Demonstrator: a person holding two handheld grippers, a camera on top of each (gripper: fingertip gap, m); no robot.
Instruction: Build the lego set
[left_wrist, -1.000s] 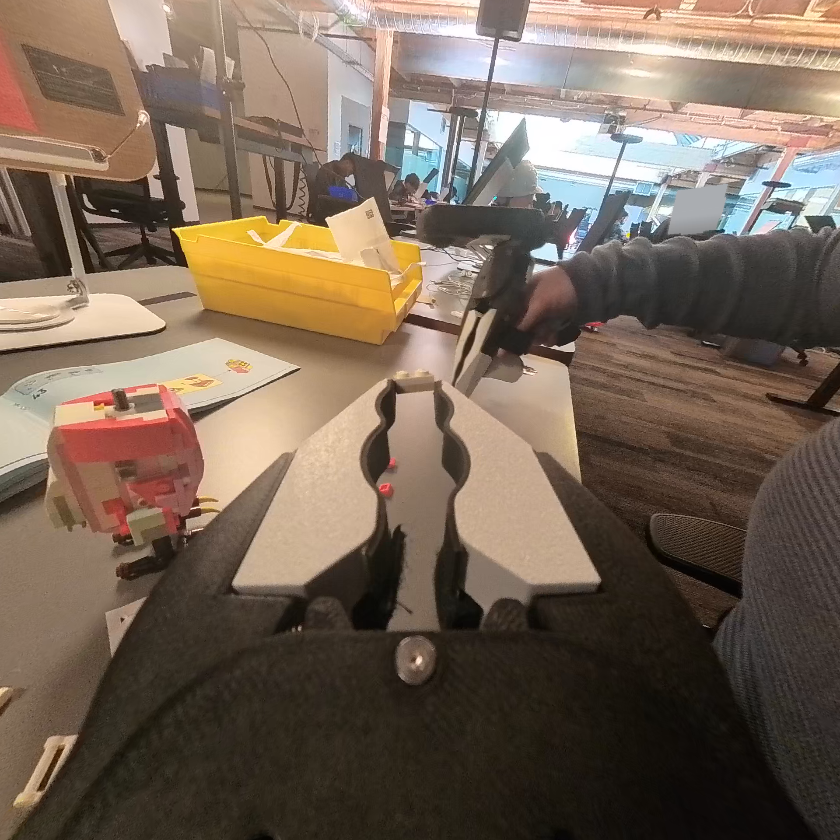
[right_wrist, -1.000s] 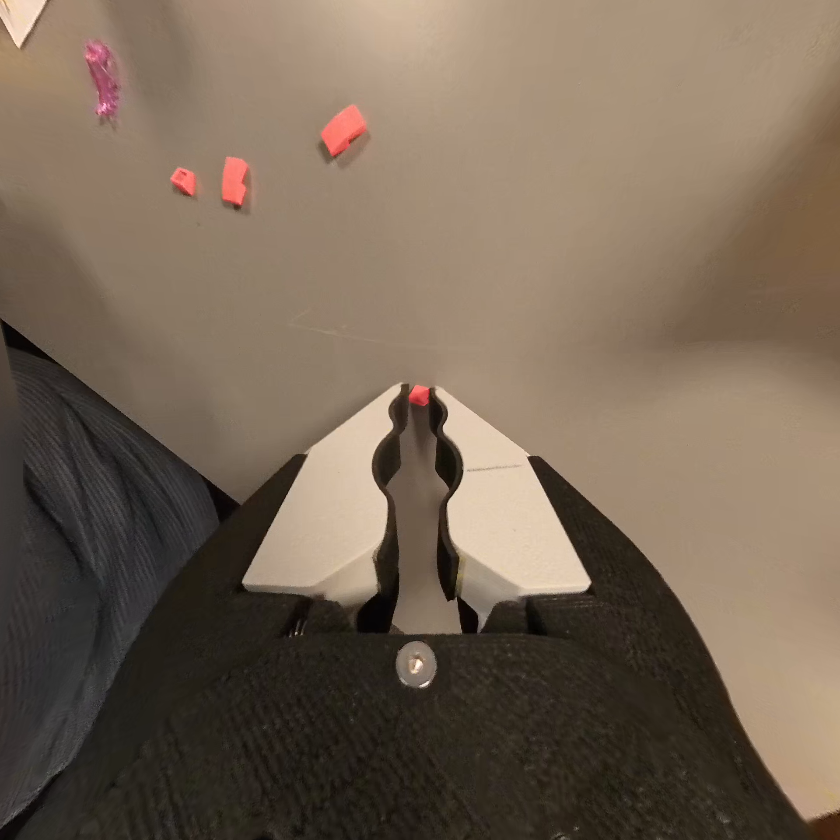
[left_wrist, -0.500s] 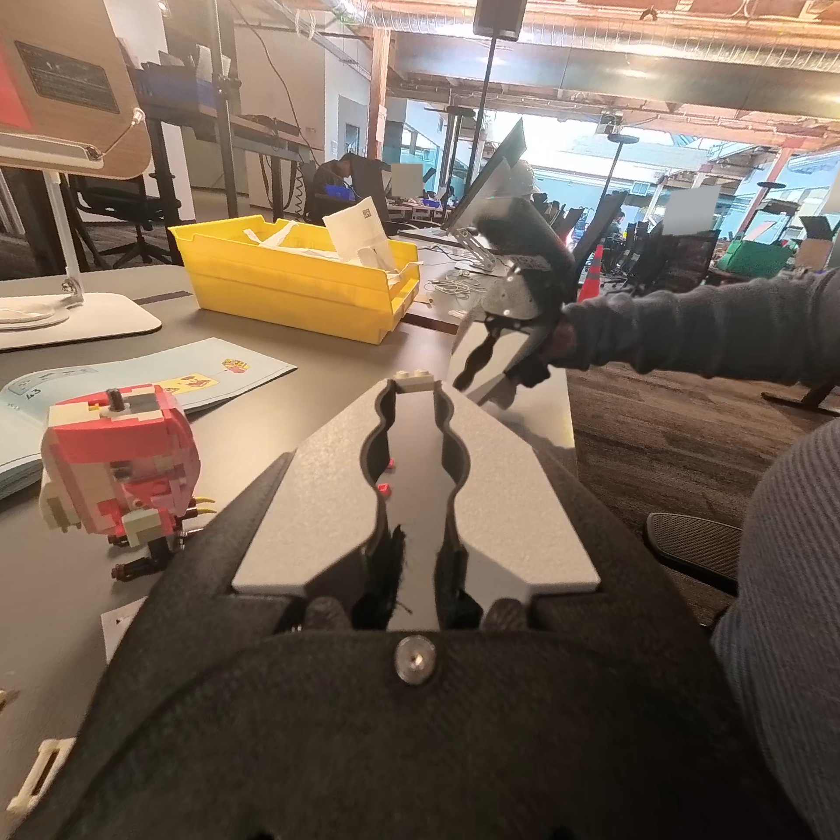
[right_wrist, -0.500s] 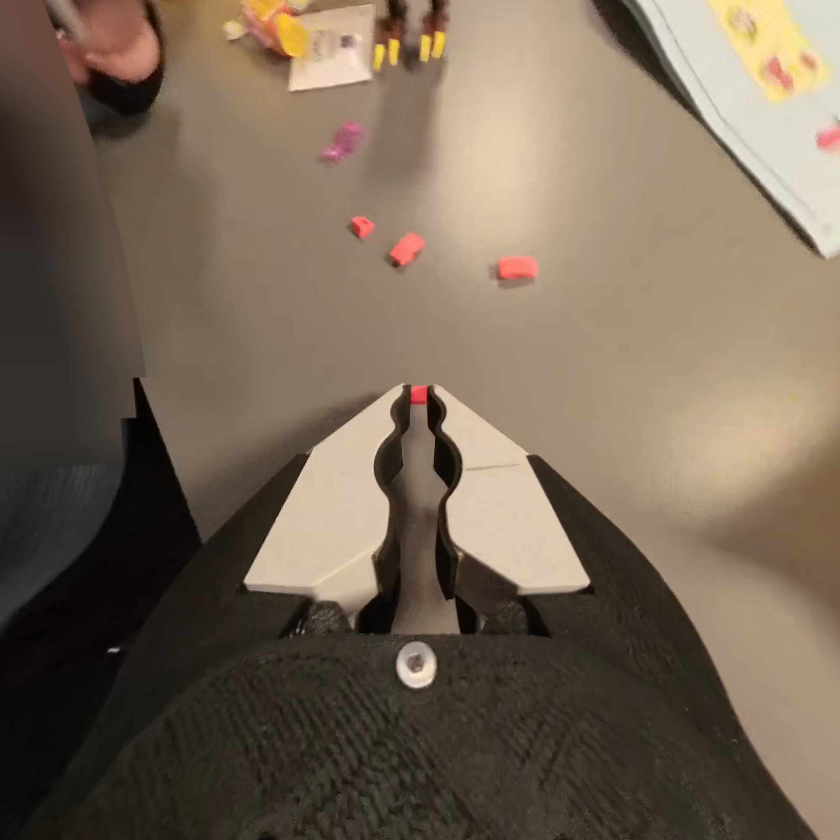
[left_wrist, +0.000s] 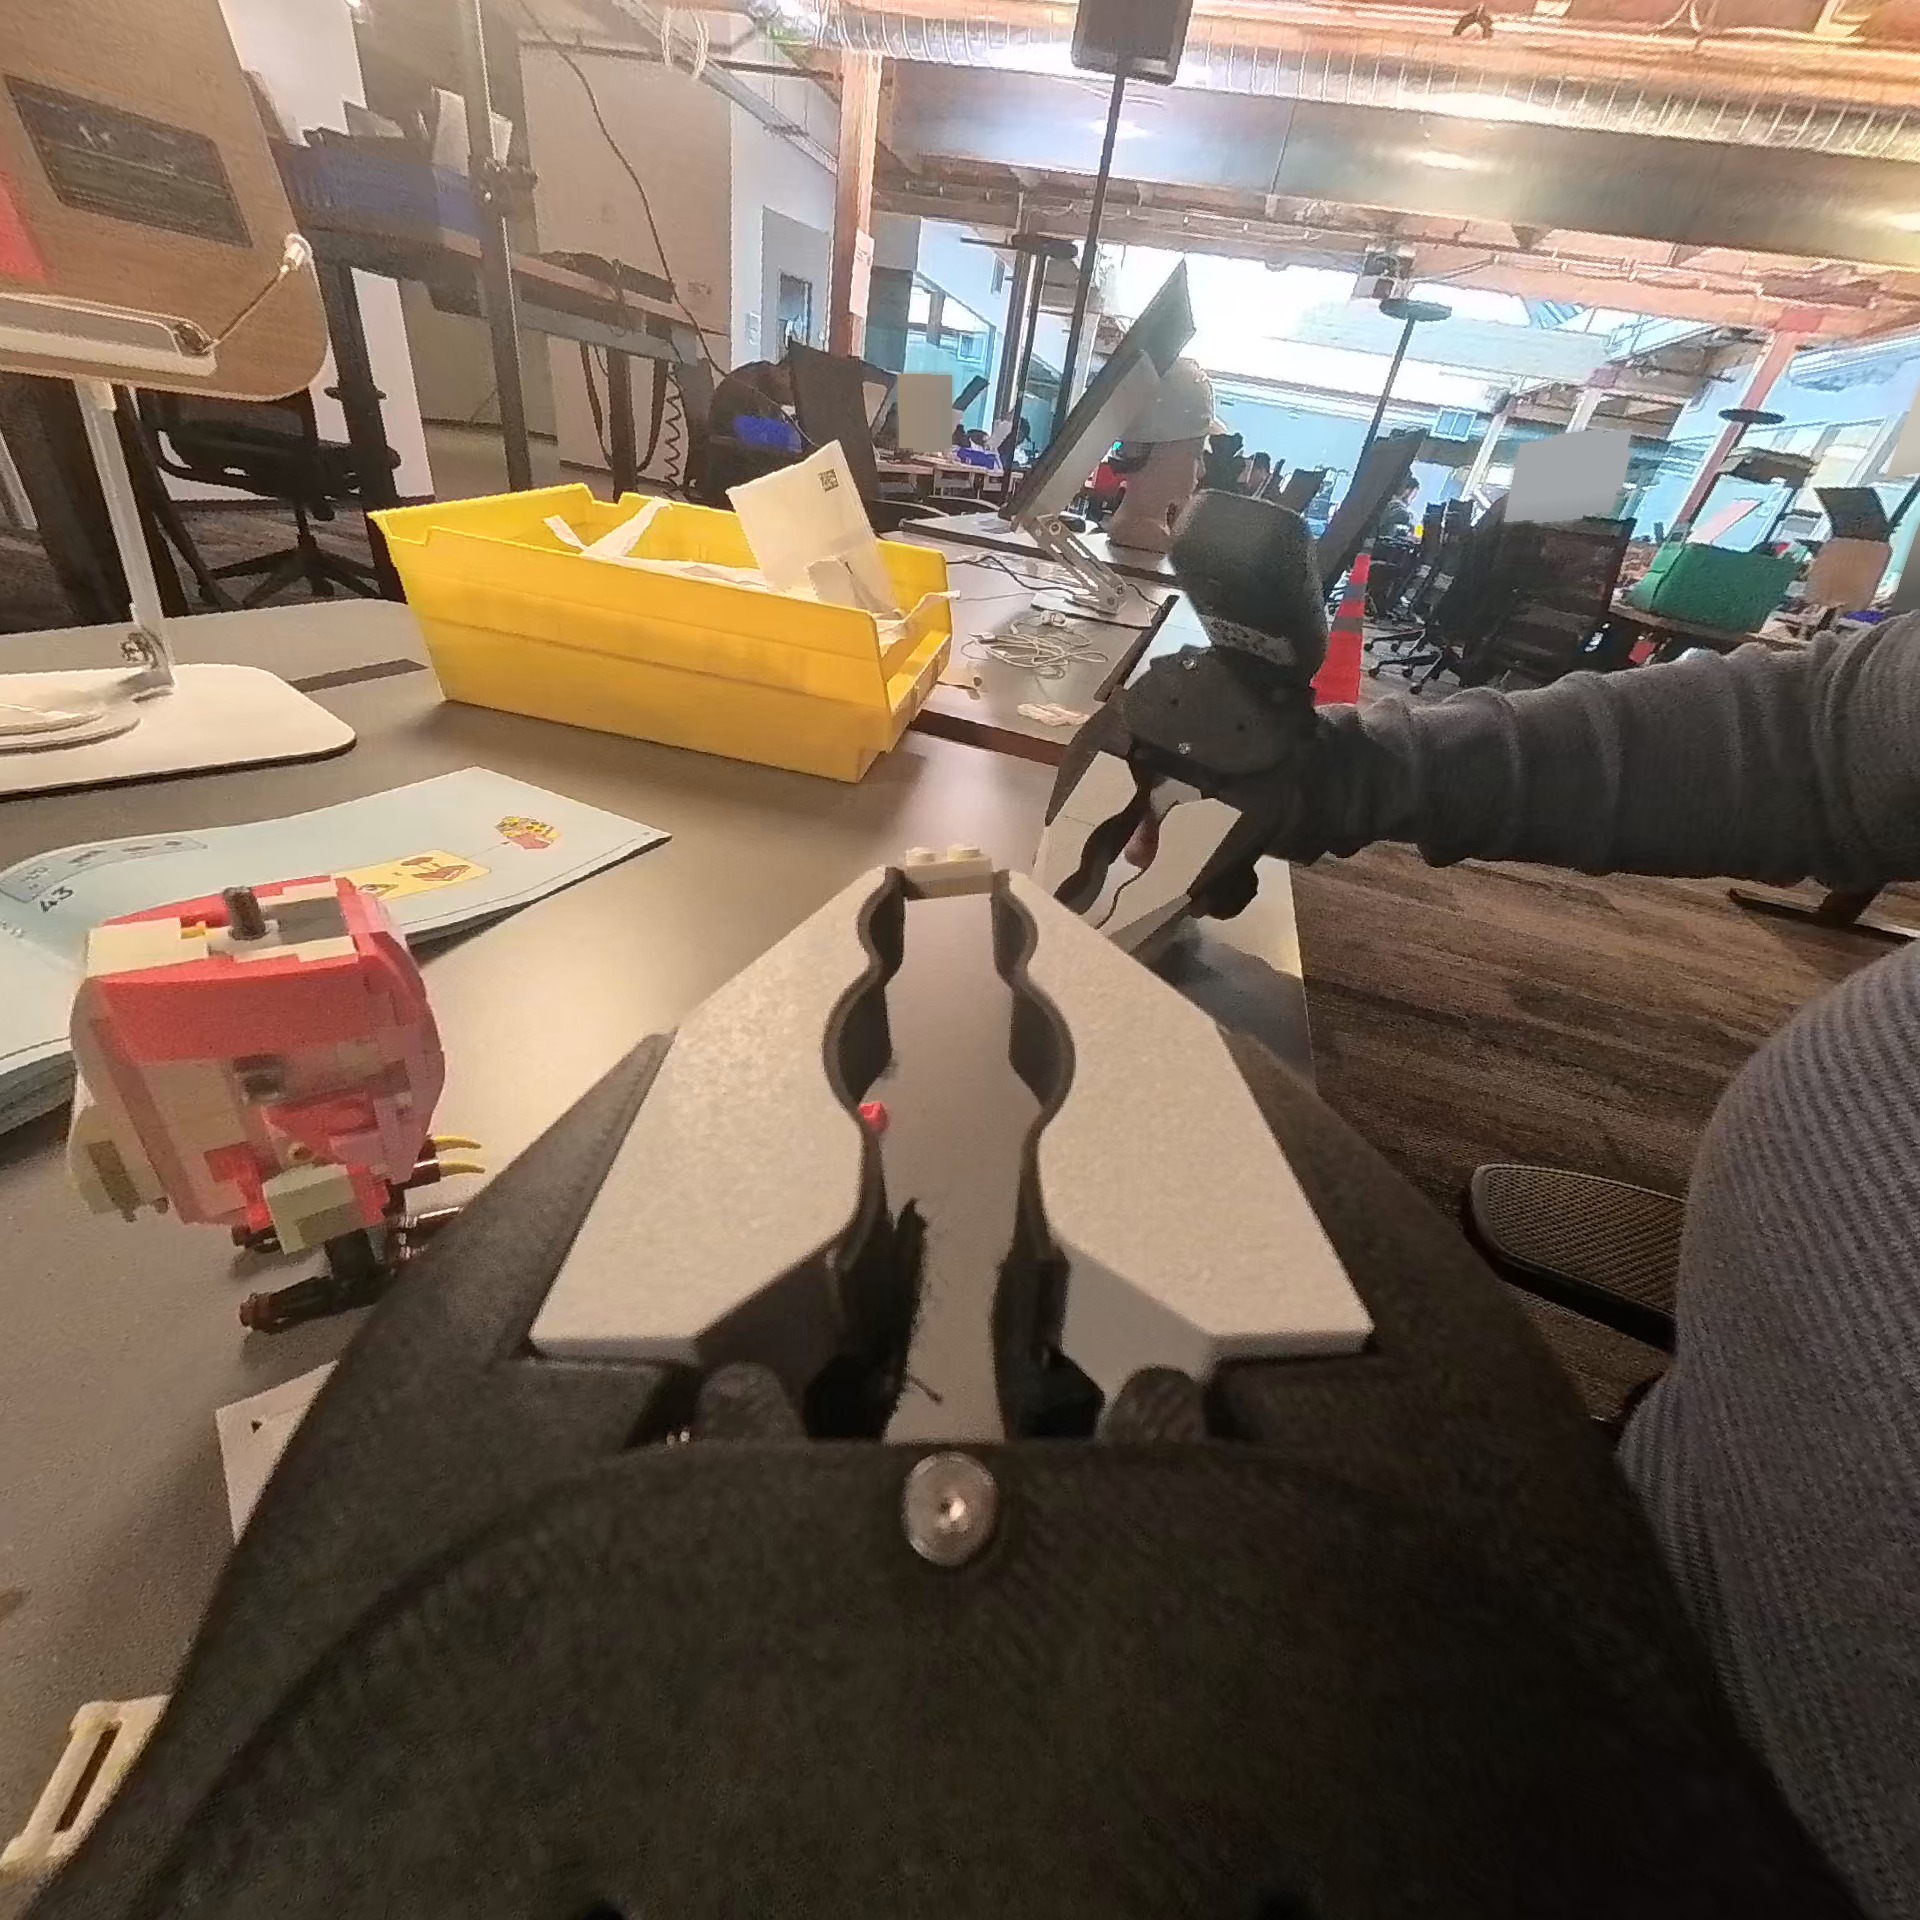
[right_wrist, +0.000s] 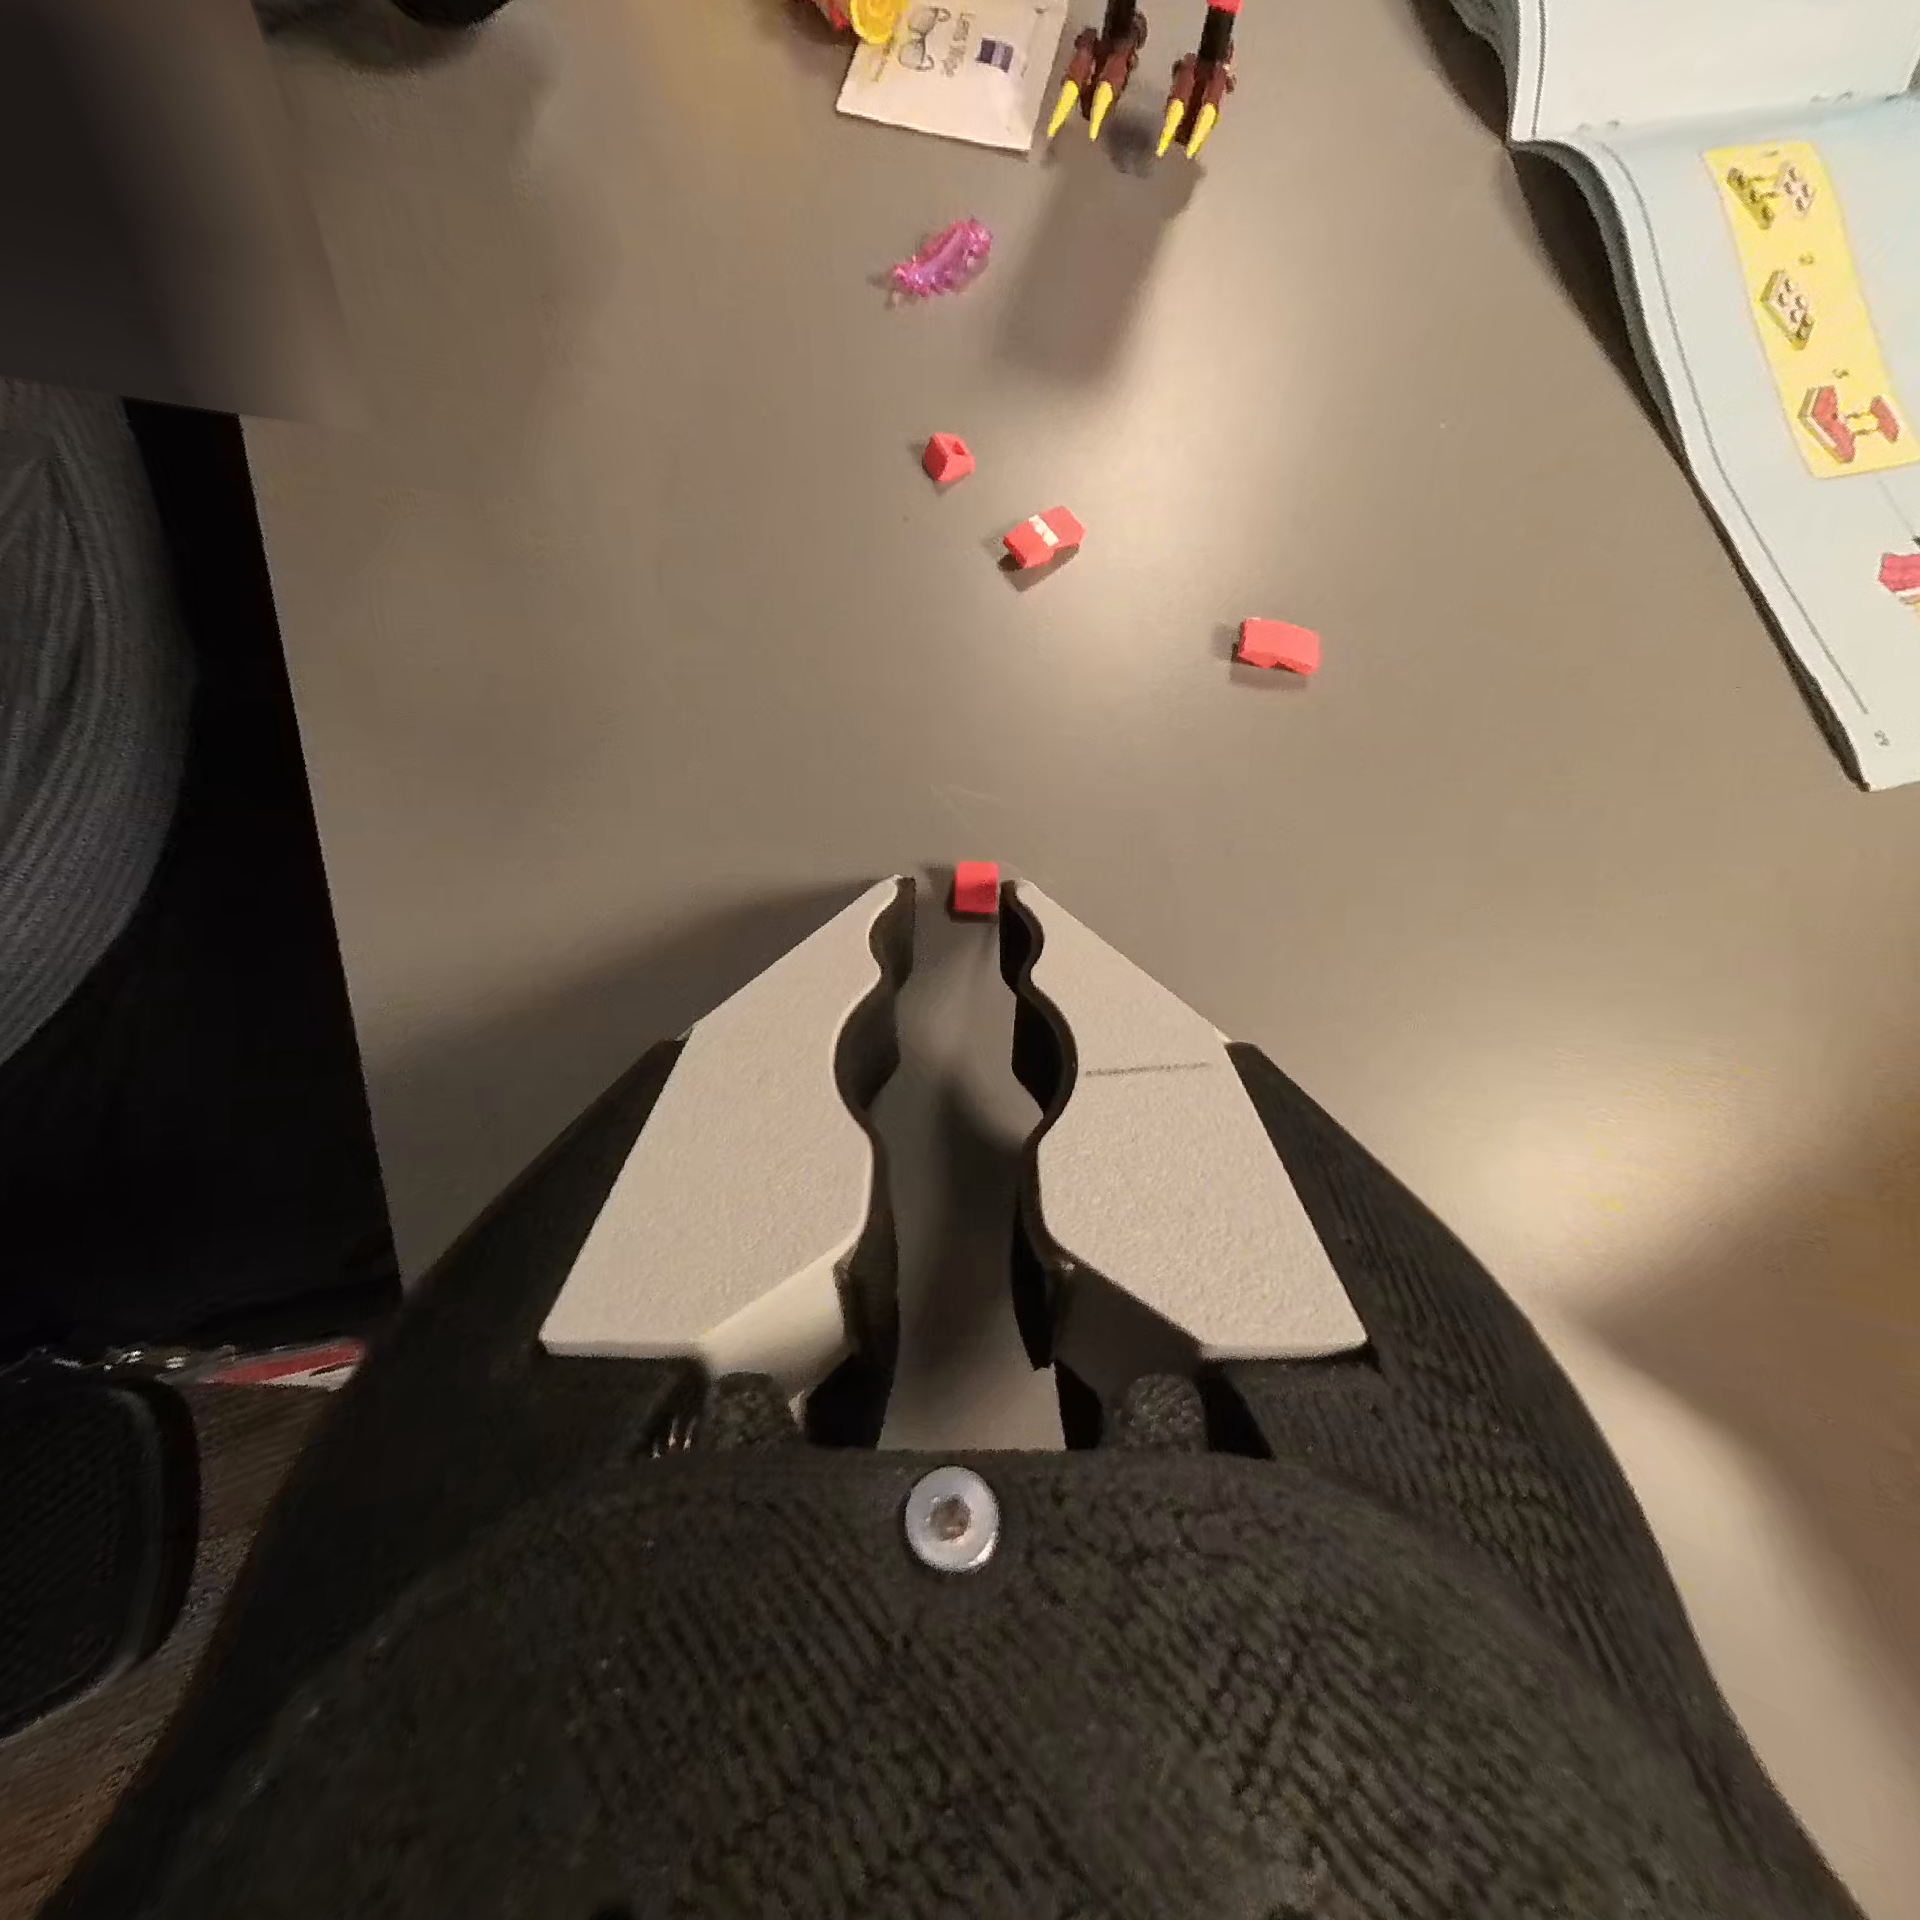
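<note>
The left hand-held gripper (left_wrist: 948, 883) pinches a small white two-stud brick (left_wrist: 948, 871), hard, light and slick, by its ends above the grey surface (left_wrist: 644, 977), while the right hand-held gripper (right_wrist: 961, 891) stands slightly parted, a tiny red brick (right_wrist: 975, 888) against one fingertip only.

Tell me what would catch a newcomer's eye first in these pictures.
Probably the pink and red brick-built figure standing on the grey table, left of the left tongs, which pinch a small white two-stud brick at their tips. Behind sits a bright yellow bin of white papers. Near the right tongs, small red bricks lie scattered.
</note>
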